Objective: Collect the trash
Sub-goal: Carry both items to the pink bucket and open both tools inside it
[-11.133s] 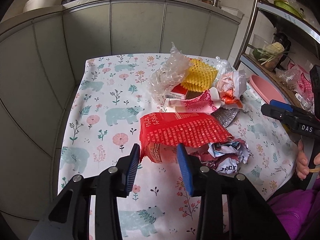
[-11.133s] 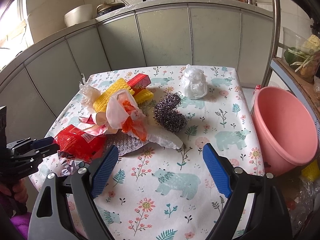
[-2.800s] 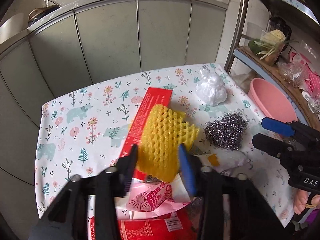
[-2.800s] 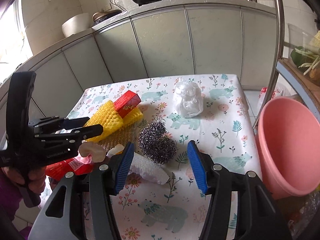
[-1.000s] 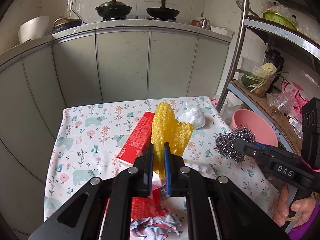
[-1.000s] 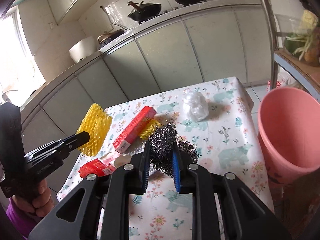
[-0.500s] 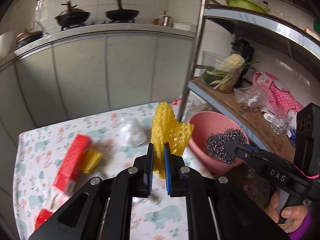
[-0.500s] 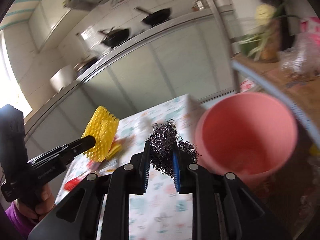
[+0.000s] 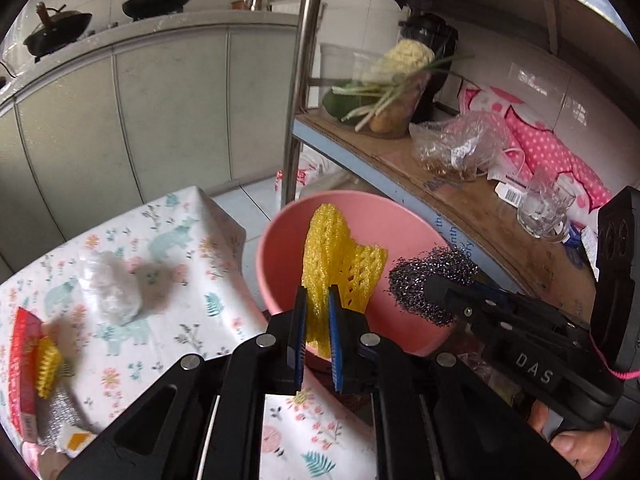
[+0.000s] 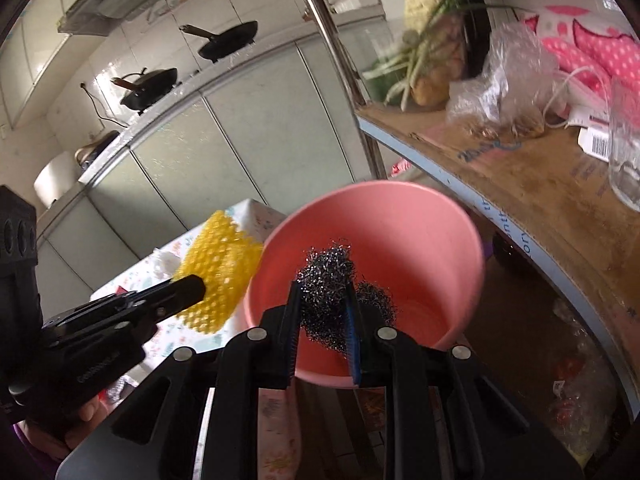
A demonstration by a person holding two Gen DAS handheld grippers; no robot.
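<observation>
Both grippers (loaded) poised over pink bucket.

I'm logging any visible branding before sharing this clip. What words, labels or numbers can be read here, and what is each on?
"DAS": white letters on the right gripper body, seen from the left wrist view.
Embossed word on the left gripper body: too faint to read.
Blue print along the cardboard shelf liner: distorted, unreadable.
Barcode label on the shelf: digits too small.

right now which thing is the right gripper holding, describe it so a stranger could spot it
Find the pink bucket beside the floral table. Over its mouth, the right gripper pinches a steel wool scrubber: dark, wiry and glinting, unlike the yellow foam net alongside.
</observation>
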